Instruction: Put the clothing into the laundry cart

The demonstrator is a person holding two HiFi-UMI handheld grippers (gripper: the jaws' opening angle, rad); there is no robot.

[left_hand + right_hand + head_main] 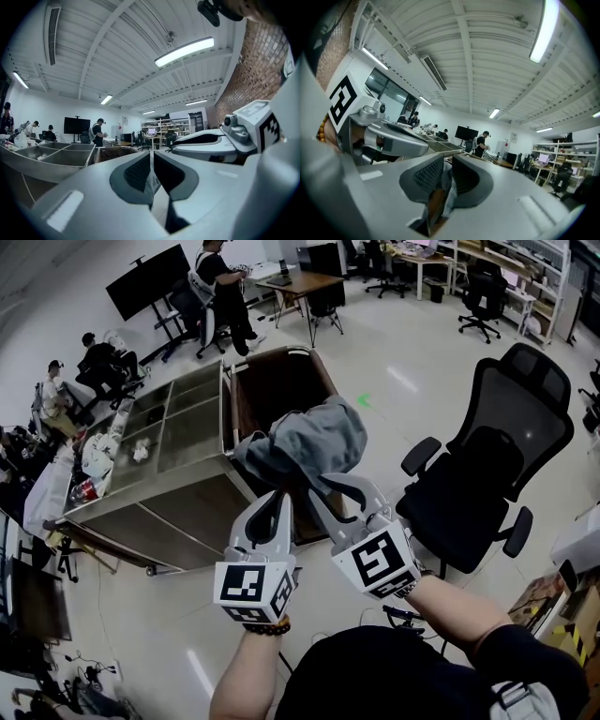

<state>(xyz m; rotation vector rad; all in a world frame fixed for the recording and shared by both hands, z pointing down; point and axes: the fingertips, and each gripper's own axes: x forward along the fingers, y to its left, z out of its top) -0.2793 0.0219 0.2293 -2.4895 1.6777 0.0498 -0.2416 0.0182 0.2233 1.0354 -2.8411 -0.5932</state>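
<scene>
A grey garment [309, 442] hangs bunched over the open brown laundry cart [272, 381], just above its near rim. Both grippers hold it from below, side by side. My left gripper [282, 493] is shut on the garment's lower left fold, and in the left gripper view its jaws [152, 171] stand almost together with a sliver of pale cloth [153, 183] between them. My right gripper [319, 486] is shut on the fold beside it. The right gripper view shows cloth [449, 199] pinched between its dark pads [464, 180].
A steel table with several compartments [169, 427] stands against the cart's left side. A black office chair [497, 465] sits close on the right. People sit at the far left and one person [220, 292] stands by a desk [300, 287] beyond the cart.
</scene>
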